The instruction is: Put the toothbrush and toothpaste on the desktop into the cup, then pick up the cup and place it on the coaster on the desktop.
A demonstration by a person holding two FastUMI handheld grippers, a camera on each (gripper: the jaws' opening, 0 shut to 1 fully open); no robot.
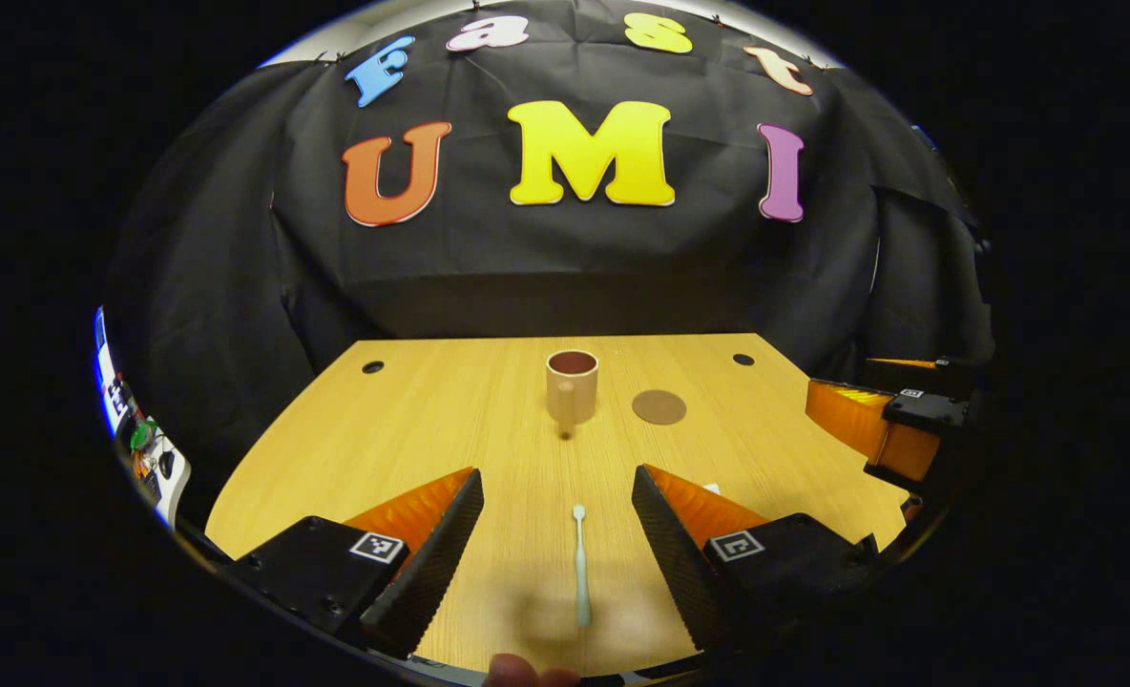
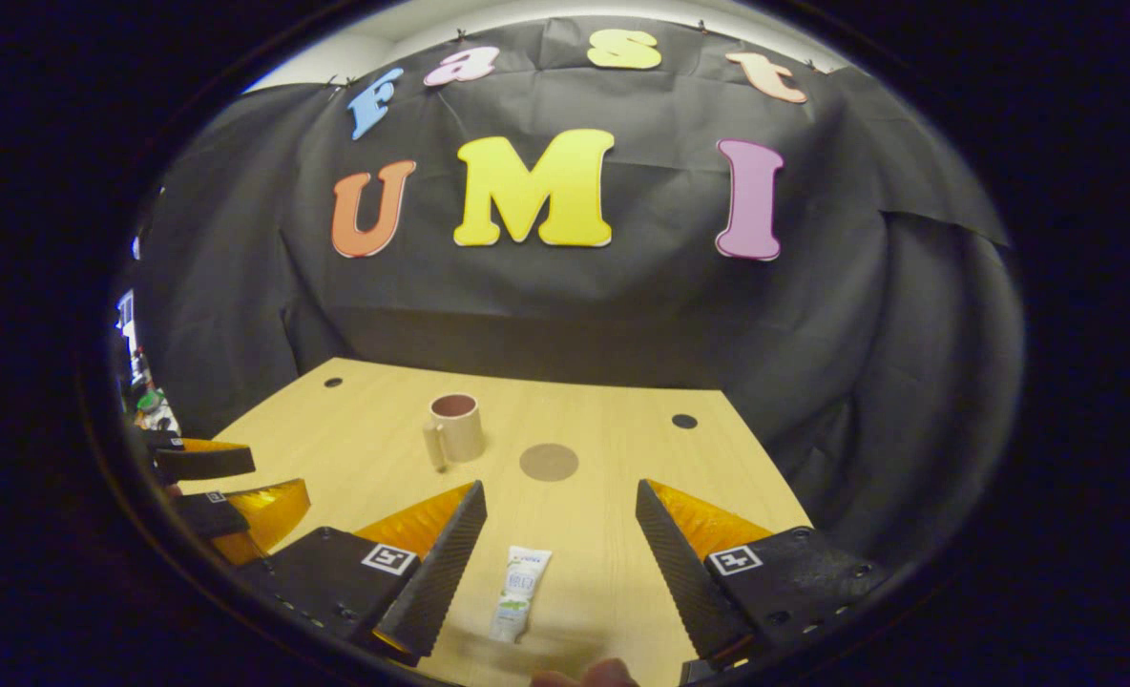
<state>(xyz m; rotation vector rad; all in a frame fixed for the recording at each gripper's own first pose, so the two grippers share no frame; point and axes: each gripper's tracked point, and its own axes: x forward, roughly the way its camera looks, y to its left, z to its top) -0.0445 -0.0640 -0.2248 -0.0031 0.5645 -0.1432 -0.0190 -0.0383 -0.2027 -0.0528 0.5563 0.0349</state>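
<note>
While nothing is in the cup (image 1: 572, 385) yet, each hand-held gripper is lined up on its own item: the left hand-held gripper (image 1: 557, 520) hovers released over the toothbrush (image 1: 580, 565) lying on the bench (image 1: 412, 420), the right hand-held gripper (image 2: 560, 530) released over the toothpaste (image 2: 520, 592). Both point forward and low. The coaster (image 1: 659, 406) lies just beside the cup.

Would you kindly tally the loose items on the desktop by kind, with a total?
Cup: 1
Coaster: 1
Toothbrush: 1
Toothpaste tube: 1
Total: 4
</note>
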